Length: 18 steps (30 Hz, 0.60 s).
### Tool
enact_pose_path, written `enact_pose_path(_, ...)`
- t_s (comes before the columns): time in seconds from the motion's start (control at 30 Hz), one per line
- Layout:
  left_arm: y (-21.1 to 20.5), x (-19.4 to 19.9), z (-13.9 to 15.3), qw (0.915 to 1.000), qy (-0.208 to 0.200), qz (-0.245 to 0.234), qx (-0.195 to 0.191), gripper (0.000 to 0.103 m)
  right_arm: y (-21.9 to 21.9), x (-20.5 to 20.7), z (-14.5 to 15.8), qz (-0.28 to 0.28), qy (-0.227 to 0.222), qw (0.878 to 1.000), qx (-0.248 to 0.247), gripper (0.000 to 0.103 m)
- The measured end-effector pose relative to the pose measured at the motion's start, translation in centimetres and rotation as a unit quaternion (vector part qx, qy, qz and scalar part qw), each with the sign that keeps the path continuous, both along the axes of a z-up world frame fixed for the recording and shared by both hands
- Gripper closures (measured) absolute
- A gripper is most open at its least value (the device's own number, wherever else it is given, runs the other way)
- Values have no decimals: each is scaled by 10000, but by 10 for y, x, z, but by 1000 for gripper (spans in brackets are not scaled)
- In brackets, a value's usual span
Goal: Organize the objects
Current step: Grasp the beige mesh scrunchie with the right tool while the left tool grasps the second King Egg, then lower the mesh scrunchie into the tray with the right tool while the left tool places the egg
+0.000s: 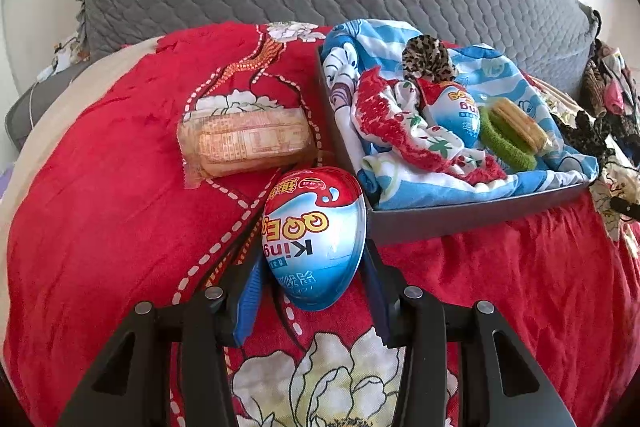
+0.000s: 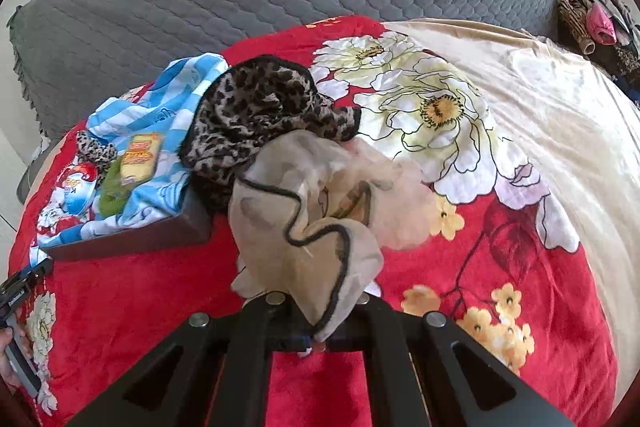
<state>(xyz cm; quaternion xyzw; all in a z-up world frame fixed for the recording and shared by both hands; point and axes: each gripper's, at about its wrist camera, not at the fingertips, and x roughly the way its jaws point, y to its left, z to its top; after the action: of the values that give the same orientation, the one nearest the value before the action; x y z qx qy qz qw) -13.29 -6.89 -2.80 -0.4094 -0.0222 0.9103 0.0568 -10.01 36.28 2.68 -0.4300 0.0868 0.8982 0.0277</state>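
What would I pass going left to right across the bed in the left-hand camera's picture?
Wrapped snack pack → big toy egg between the left gripper fingers → dark tray wall → red-patterned cloth → smaller egg → green hair tie → clothes pile.

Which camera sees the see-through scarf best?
The right wrist view: the sheer scarf fills its middle, pinched in the right gripper, draping toward the leopard cloth. The left wrist view doesn't show it; it shows the left gripper around an egg.
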Motion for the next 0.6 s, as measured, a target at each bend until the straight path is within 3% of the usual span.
enact_pose_path(0.6, 15, 24, 50, 9985, 396, -368, 108, 56, -74, 20, 36, 859, 244, 9958, -184, 100)
